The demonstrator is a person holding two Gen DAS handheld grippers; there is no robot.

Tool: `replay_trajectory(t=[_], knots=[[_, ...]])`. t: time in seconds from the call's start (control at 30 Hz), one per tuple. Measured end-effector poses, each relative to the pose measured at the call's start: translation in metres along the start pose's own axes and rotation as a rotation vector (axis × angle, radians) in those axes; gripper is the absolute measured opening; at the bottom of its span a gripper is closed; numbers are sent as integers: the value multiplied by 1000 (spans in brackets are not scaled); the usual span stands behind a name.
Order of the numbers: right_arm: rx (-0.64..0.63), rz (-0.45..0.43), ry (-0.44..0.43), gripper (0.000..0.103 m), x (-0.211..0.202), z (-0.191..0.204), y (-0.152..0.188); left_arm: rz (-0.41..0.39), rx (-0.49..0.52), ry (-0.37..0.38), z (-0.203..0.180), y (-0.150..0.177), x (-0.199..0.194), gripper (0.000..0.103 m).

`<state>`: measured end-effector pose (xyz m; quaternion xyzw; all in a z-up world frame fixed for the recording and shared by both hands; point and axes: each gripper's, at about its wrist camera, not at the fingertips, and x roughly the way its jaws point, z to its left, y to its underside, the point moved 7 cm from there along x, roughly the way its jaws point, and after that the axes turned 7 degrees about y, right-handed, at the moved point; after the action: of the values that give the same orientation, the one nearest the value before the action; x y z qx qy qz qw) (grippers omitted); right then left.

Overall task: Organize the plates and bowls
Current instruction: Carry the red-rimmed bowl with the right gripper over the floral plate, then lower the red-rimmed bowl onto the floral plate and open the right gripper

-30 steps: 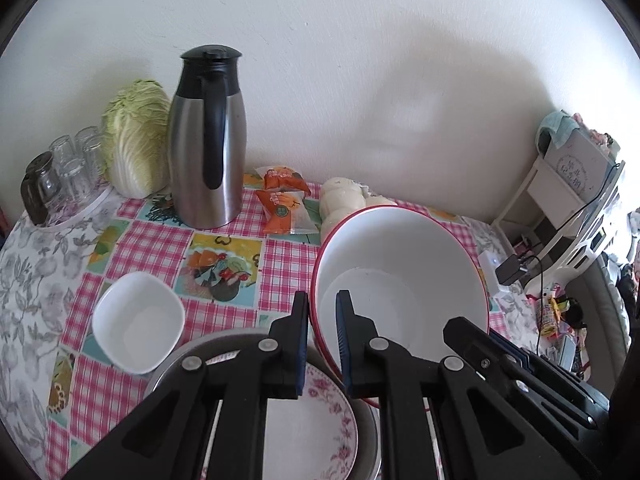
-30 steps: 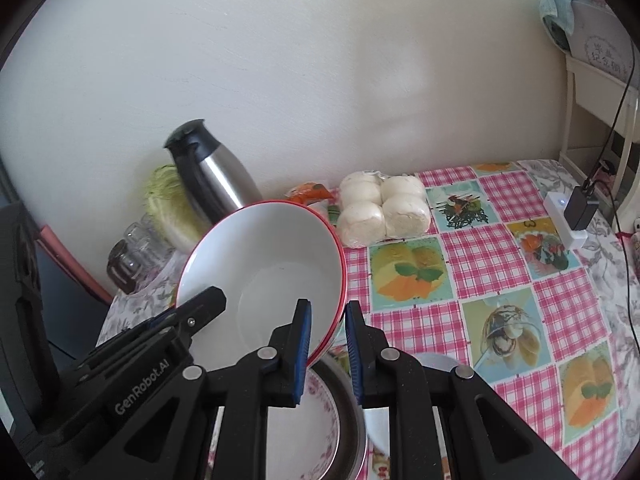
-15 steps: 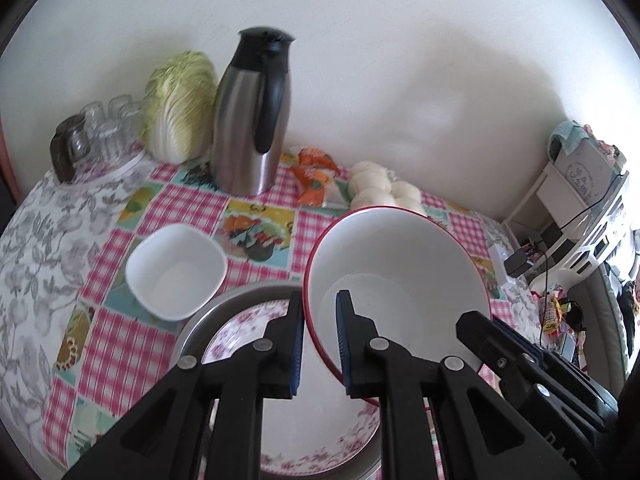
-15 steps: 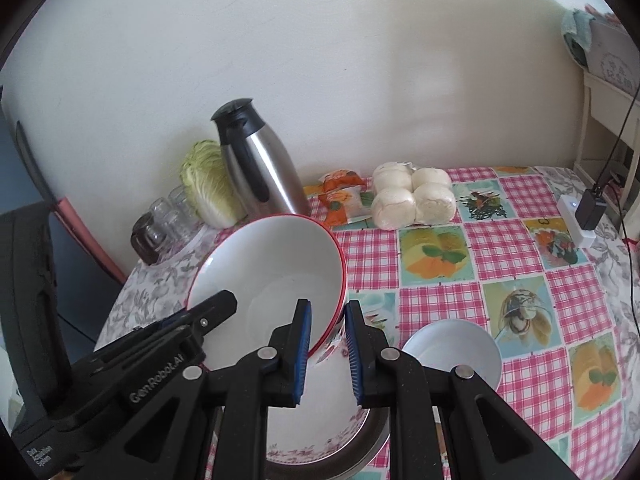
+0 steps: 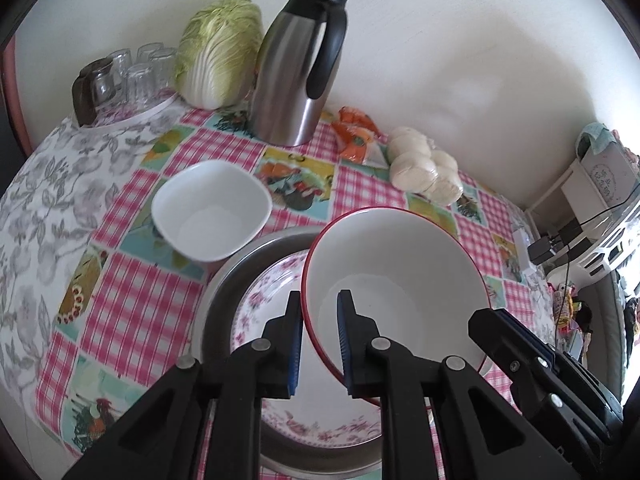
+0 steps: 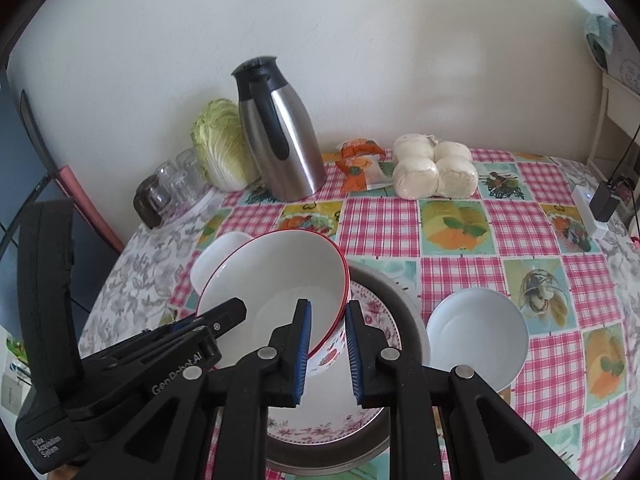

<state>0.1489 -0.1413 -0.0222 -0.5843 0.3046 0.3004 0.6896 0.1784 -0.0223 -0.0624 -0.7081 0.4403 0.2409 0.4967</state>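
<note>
Square white bowl [image 5: 212, 210] sits loose at mid-left of the surface [image 5: 132, 300]. Centre frame, we have the left gripper [image 5: 318, 320] and right gripper [image 6: 327, 332] both clamped on opposite rims of the red-rimmed bowl [image 5: 396, 280], over the floral plate [image 5: 264, 304]. Rigid, glazed, slippery, chippable; rim grip looks best.
</note>
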Motion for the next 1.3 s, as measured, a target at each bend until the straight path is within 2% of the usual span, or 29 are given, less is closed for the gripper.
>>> replay_trajectory(t=[0.27,0.33,0.37,0.4,0.43,0.47,0.5,0.57,0.63,0.77,0.9,1.0,1.1,1.23,1.3], knots=[[-21,40,-6,19,12,8,12,54,-31,-11,14,10,11,16],[-24,52,-4,18,16,7,14,62,-38,32,11,10,14,19],[-12,63,-80,18,17,13,16,67,-54,88,7,11,15,17],[5,76,-134,2,18,17,17,63,-50,92,5,10,15,12],[19,85,-155,3,19,20,18,56,-37,101,3,8,15,13],[4,69,-138,3,20,20,16,46,-48,92,6,6,15,13],[-11,59,-137,3,22,22,16,39,-91,74,13,5,16,13],[-25,88,-174,3,32,28,21,62,-119,89,17,8,23,17],[-14,102,-136,3,39,23,23,91,-117,77,17,13,31,16],[32,106,-134,3,39,11,21,126,-103,65,11,19,42,16],[81,68,-28,3,40,-22,12,146,-99,52,12,24,49,16],[127,93,42,3,51,-49,14,134,-130,63,18,23,45,16],[188,159,3,3,66,-60,22,110,-148,56,23,18,41,17],[180,174,-14,3,69,-55,25,91,-184,46,30,15,38,17],[169,168,-18,10,68,-52,25,86,-196,45,34,14,37,17]])
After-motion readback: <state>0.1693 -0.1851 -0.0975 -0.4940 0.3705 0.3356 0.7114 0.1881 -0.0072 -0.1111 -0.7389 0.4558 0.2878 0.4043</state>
